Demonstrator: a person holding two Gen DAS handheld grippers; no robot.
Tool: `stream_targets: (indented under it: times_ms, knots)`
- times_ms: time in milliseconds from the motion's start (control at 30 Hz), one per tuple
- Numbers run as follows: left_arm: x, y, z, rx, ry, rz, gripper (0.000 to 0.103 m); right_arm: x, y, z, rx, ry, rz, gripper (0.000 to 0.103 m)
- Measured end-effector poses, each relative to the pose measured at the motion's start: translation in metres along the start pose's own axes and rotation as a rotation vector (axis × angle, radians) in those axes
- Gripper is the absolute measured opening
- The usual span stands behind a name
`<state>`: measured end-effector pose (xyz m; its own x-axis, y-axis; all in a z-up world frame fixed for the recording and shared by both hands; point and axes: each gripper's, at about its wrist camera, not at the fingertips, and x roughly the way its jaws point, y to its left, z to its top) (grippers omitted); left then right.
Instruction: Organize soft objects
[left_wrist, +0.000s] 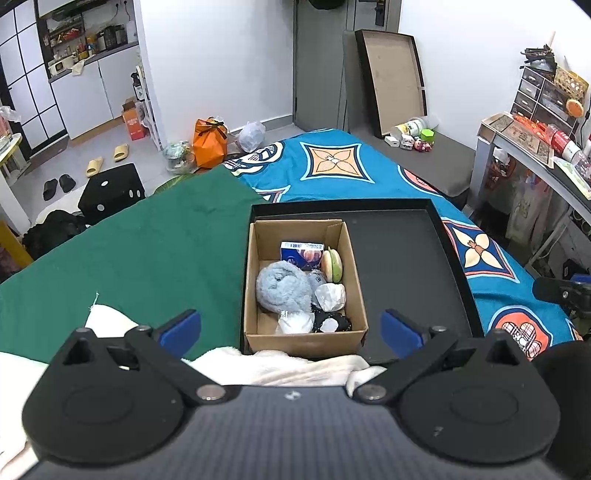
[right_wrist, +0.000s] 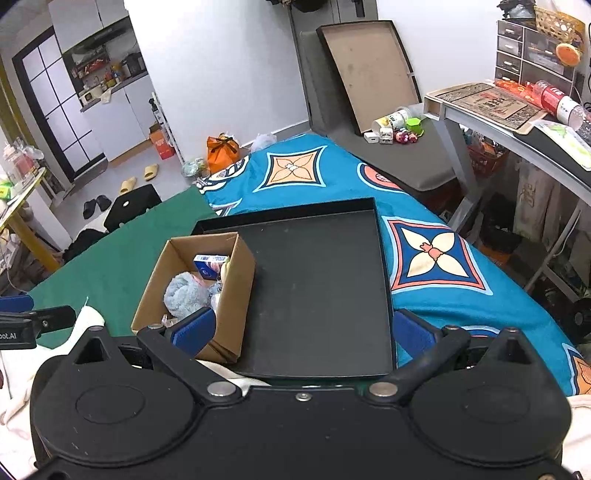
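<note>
On the bed, a black tray (left_wrist: 406, 258) holds a cardboard box (left_wrist: 306, 341) at its left side, containing a blue fluffy toy (left_wrist: 282, 286) and other soft items. Left claw (left_wrist: 291, 328) and right claw (right_wrist: 303, 330) both spread, holding nothing.

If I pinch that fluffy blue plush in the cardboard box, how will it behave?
The fluffy blue plush looks soft and bulky, so it will likely squash and feel light. It sits packed against smaller items in the cardboard box, so lifting may drag them along.
</note>
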<state>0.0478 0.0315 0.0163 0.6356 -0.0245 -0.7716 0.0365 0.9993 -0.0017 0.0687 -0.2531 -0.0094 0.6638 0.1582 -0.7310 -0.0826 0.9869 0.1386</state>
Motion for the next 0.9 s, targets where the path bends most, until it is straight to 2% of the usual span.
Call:
stream_targets:
  times_ms: [900]
  knots:
    - [0.0045, -0.0001, -0.0023, -0.024, 0.011, -0.026, 0.103, 0.0038, -0.0022, -0.0029, 0.009, 0.023, -0.007, 0.103]
